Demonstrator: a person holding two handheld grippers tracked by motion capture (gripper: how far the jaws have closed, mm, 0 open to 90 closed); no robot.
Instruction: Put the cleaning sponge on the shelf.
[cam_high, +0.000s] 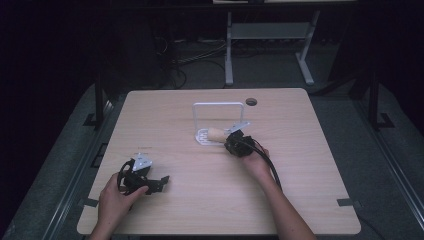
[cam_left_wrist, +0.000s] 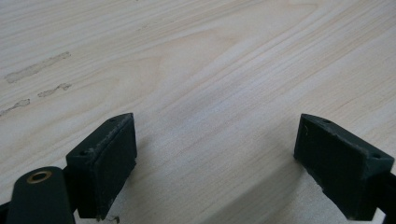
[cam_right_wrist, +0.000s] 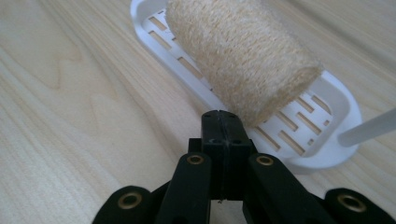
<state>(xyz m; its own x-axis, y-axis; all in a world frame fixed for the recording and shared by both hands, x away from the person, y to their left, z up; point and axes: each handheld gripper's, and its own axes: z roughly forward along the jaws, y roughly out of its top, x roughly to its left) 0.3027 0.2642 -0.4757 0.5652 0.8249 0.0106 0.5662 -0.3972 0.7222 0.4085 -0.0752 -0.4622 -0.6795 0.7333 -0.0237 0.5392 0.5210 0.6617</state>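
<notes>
A beige, fuzzy cylindrical roll of coarse fibre (cam_right_wrist: 243, 56) is seen lying on its side in a white slotted plastic tray (cam_right_wrist: 327, 140), its rough side pressed onto the slats. Its flat, felt-like end face is turned toward the right gripper (cam_right_wrist: 223, 122), and its long axis runs away from that gripper along the length of the tray. From the tray a white bent-wire frame (cam_high: 218, 106) rises at its far edge. The right gripper's black jaws are pressed together with nothing between them, their tips just beside the lower edge of the roll's near end; whether contact is made cannot be told. The tray is set near the middle of a pale wooden table (cam_high: 300, 165). Well apart from the tray, toward the table's near left corner, the left gripper (cam_left_wrist: 215, 154) is held with jaws spread wide over bare wood.
</notes>
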